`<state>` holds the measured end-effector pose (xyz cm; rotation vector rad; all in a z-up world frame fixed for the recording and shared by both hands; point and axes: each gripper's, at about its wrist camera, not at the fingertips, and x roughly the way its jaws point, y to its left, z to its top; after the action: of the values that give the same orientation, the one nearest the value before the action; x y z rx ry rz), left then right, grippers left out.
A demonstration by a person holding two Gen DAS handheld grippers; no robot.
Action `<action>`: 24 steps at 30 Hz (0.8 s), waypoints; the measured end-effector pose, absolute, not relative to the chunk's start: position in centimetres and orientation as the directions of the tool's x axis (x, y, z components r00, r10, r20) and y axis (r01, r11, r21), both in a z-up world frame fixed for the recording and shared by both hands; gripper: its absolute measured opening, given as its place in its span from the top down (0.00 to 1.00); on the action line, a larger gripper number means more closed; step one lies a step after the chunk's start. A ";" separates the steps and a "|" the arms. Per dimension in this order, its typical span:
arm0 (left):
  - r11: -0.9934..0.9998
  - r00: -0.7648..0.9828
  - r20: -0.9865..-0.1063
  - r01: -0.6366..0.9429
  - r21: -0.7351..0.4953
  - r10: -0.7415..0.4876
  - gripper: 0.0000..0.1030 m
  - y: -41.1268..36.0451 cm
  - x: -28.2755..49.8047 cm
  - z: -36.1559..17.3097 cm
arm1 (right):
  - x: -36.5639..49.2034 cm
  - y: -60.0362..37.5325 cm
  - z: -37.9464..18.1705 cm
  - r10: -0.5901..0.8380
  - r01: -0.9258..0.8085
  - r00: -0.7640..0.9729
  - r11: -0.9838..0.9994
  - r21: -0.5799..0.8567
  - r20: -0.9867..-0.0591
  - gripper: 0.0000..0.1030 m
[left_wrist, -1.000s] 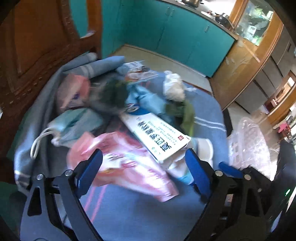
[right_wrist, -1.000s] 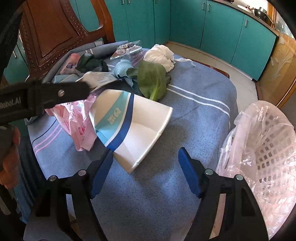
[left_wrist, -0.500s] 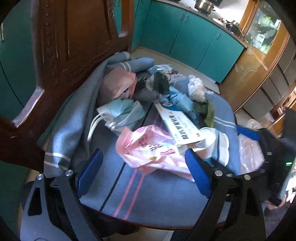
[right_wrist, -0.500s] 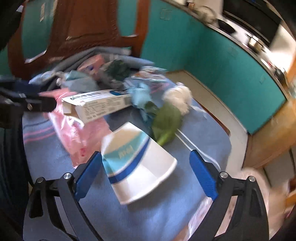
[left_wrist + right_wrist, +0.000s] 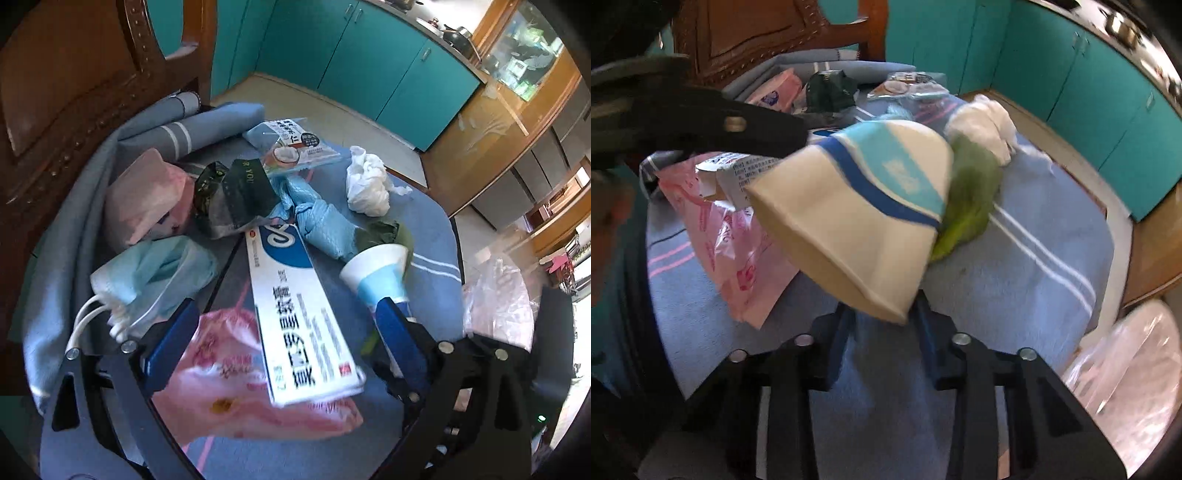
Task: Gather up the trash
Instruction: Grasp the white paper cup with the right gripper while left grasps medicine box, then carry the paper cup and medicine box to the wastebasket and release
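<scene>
- Two tongs are in my hands over the table (image 5: 432, 221), which is draped in a blue striped cloth.
- My right tongs (image 5: 882, 325) are clamped on the paper cup (image 5: 864, 206), a white one with blue bands; the blue pads pinch one edge of its rim, and the cup tilts away from me above the cloth.
- Just beyond the cup lies a green leaf (image 5: 971, 199), and past that a crumpled white tissue (image 5: 986, 122).
- To the right of those tongs, off the table edge, sits a basket lined with a clear bag (image 5: 1126, 362).
- My left tongs (image 5: 284, 332) hang apart, gripping nothing.
- Between their pads lies a long white box (image 5: 295, 306) with blue print, resting on a pink plastic bag (image 5: 236, 391).
- Left of the left pad is a face mask (image 5: 155, 273) with white loops.
- Further ahead sit a dark green wrapper (image 5: 236, 195), a pink packet (image 5: 147, 195), a blue glove (image 5: 317, 221) and a clear snack wrapper (image 5: 299, 147).
- A carved wooden chair (image 5: 74, 85) stands at the far left.
</scene>
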<state>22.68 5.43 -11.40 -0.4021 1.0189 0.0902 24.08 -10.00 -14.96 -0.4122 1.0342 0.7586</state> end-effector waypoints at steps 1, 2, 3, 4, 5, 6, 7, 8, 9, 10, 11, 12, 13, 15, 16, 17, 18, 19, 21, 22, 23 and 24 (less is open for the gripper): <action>0.922 0.530 -0.842 -0.264 -0.283 -0.106 0.08 5.5 22.8 -11.6 | 24.0 -10.6 -14.8 0.375 -0.715 0.291 0.696 0.060 -0.880 0.67; 0.924 0.527 -0.844 -0.267 -0.274 -0.098 0.15 5.4 22.9 -11.8 | 24.1 -10.9 -14.6 0.380 -0.703 0.289 0.707 0.075 -0.879 0.67; 0.928 0.522 -0.847 -0.262 -0.265 -0.094 0.21 5.2 23.0 -12.0 | 24.0 -11.4 -14.3 0.391 -0.688 0.293 0.720 0.092 -0.872 0.67; 0.931 0.519 -0.850 -0.255 -0.260 -0.095 0.36 5.2 22.8 -12.2 | 23.9 -11.7 -14.0 0.400 -0.683 0.298 0.724 0.099 -0.866 0.67; 0.936 0.513 -0.853 -0.244 -0.255 -0.099 0.48 5.0 22.9 -12.4 | 24.1 -11.9 -13.7 0.407 -0.684 0.302 0.723 0.102 -0.862 0.66; 0.939 0.505 -0.857 -0.233 -0.253 -0.105 0.53 4.8 23.0 -12.8 | 24.2 -12.0 -13.2 0.415 -0.685 0.310 0.721 0.102 -0.855 0.63; 0.940 0.500 -0.859 -0.229 -0.253 -0.110 0.59 4.6 23.0 -13.0 | 24.1 -11.9 -12.9 0.423 -0.684 0.319 0.722 0.103 -0.848 0.57; 0.940 0.504 -0.856 -0.226 -0.257 -0.113 0.59 4.6 22.9 -13.1 | 24.2 -11.9 -12.7 0.428 -0.683 0.324 0.723 0.105 -0.844 0.53; 0.939 0.512 -0.851 -0.223 -0.262 -0.116 0.60 4.6 22.7 -13.1 | 24.2 -11.9 -12.4 0.434 -0.678 0.332 0.727 0.108 -0.837 0.47; 0.936 0.519 -0.846 -0.221 -0.273 -0.124 0.60 4.6 22.5 -13.0 | 24.2 -12.0 -12.1 0.443 -0.672 0.337 0.731 0.117 -0.831 0.43; 0.930 0.529 -0.838 -0.224 -0.290 -0.133 0.60 4.8 22.3 -12.8 | 24.3 -12.0 -11.9 0.449 -0.668 0.339 0.734 0.125 -0.827 0.43; 0.926 0.550 -0.824 -0.223 -0.306 -0.140 0.60 5.0 21.9 -12.3 | 24.5 -12.0 -11.6 0.458 -0.662 0.341 0.737 0.137 -0.821 0.43; 0.927 0.565 -0.814 -0.218 -0.305 -0.135 0.60 5.1 21.5 -11.7 | 24.8 -11.8 -11.6 0.465 -0.660 0.341 0.737 0.144 -0.817 0.43; 0.930 0.601 -0.790 -0.208 -0.302 -0.122 0.60 5.2 20.7 -10.3 | 24.6 -11.9 -11.3 0.482 -0.660 0.336 0.733 0.164 -0.809 0.36; 0.930 0.614 -0.779 -0.202 -0.308 -0.124 0.60 5.3 20.5 -9.7 | 24.6 -11.7 -11.4 0.481 -0.664 0.336 0.731 0.159 -0.810 0.30; 0.927 0.630 -0.766 -0.199 -0.318 -0.127 0.60 5.5 20.0 -8.9 | 24.6 -11.1 -11.8 0.474 -0.672 0.336 0.726 0.145 -0.814 0.29; 0.926 0.641 -0.757 -0.199 -0.321 -0.125 0.60 5.7 19.7 -8.3 | 24.3 -10.8 -12.0 0.465 -0.682 0.334 0.719 0.130 -0.820 0.29; 0.926 0.659 -0.743 -0.196 -0.321 -0.118 0.60 5.8 19.1 -7.5 | 24.2 -10.5 -12.2 0.455 -0.688 0.334 0.716 0.116 -0.825 0.29; 0.929 0.685 -0.721 -0.190 -0.317 -0.106 0.60 5.9 18.2 -6.2 | 24.2 -9.6 -12.7 0.442 -0.694 0.343 0.714 0.094 -0.829 0.29; 0.932 0.699 -0.709 -0.185 -0.313 -0.099 0.60 5.9 17.5 -5.6 | 24.2 -9.3 -12.9 0.444 -0.695 0.342 0.713 0.096 -0.828 0.32; 0.933 0.705 -0.703 -0.184 -0.309 -0.094 0.60 5.9 17.0 -5.2 | 24.3 -9.1 -13.1 0.447 -0.698 0.336 0.710 0.100 -0.829 0.40; 0.934 0.709 -0.699 -0.183 -0.306 -0.090 0.60 6.0 16.5 -5.0 | 24.3 -8.9 -13.3 0.449 -0.703 0.322 0.703 0.108 -0.833 0.58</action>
<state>16.51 5.96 -4.99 -0.3705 0.7854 0.0531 24.32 -8.85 -13.33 -0.2970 0.9822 0.7709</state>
